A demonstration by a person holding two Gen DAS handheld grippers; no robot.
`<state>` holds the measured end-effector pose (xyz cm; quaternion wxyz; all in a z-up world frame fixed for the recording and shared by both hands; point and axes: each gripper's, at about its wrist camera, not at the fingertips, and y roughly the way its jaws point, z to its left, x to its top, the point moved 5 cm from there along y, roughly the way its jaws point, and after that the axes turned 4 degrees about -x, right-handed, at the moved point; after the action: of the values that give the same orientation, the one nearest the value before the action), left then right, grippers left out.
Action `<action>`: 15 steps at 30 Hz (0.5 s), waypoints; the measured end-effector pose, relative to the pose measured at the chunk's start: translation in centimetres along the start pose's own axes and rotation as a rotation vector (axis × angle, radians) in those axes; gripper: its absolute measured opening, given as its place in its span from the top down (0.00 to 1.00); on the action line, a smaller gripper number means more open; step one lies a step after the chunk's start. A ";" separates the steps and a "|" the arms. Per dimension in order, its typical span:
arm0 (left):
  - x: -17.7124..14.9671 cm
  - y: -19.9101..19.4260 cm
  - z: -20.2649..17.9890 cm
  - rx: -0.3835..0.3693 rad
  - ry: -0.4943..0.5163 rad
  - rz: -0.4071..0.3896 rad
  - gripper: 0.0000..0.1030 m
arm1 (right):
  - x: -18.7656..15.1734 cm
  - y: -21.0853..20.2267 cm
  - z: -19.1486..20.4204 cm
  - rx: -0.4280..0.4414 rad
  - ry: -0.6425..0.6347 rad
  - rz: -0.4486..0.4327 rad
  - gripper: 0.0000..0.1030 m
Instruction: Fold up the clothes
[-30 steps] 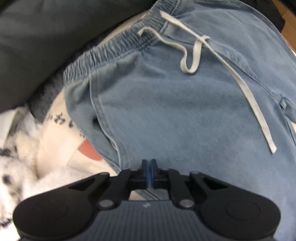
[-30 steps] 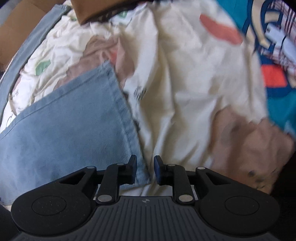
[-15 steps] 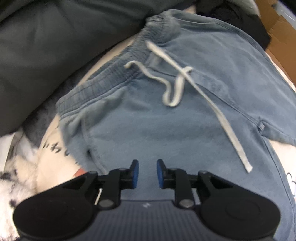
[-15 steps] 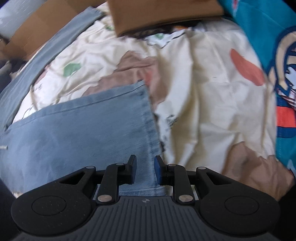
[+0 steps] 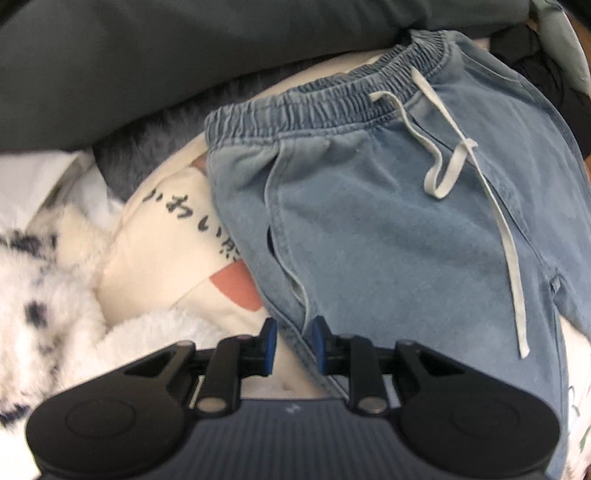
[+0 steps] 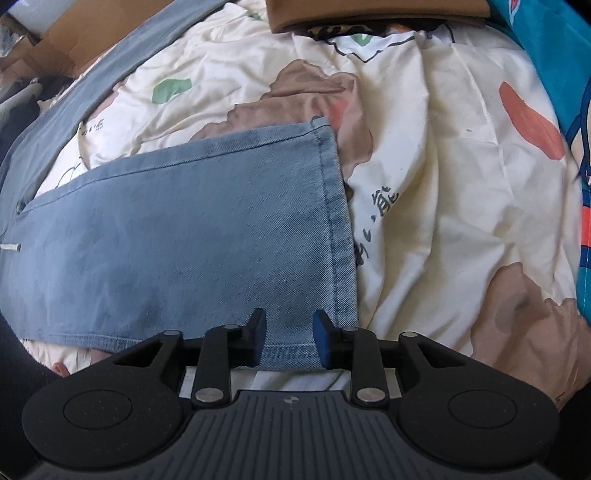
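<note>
Light blue jeans (image 5: 369,229) lie flat on the bedding, elastic waistband (image 5: 314,99) at the top, and a white drawstring (image 5: 443,177) trails across them. My left gripper (image 5: 291,343) points down over the jeans' hip-side seam. Its blue pads stand slightly apart and the seam edge runs between them without being pinched. In the right wrist view one trouser leg (image 6: 184,236) ends at its stitched hem (image 6: 334,221). My right gripper (image 6: 288,332) hovers over the near hem corner, and its jaws are opening with denim below the gap.
A cream printed quilt (image 6: 424,184) lies under everything. A brown folded item (image 6: 369,14), teal fabric (image 6: 554,44) and cardboard (image 6: 62,55) border it. Dark grey cloth (image 5: 147,55) and a white spotted fluffy blanket (image 5: 44,295) sit left of the waistband.
The left jaws went from shut to slightly parted, and that gripper slid over to the jeans' side seam. The right gripper shifted onto the hem corner and its jaws widened.
</note>
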<state>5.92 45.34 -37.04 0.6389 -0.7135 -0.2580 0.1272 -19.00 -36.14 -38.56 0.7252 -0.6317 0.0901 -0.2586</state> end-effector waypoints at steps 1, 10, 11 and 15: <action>-0.2 0.0 0.0 -0.014 -0.011 0.004 0.78 | -0.1 0.0 0.0 -0.002 -0.002 0.003 0.66; -1.1 1.5 0.8 -0.062 -0.065 0.007 0.67 | -0.6 -0.6 0.4 -0.029 -0.044 0.002 0.65; -1.1 1.6 0.9 -0.068 -0.067 0.005 0.66 | -0.5 -0.7 0.5 -0.030 -0.045 0.002 0.65; -1.1 1.9 1.0 -0.084 -0.077 -0.004 0.64 | -0.5 -0.7 0.9 -0.035 -0.057 0.006 0.65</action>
<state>4.91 45.54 -39.24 0.5982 -0.7339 -0.2887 0.1423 -19.17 -35.13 -37.77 0.7173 -0.6511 0.0757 -0.2364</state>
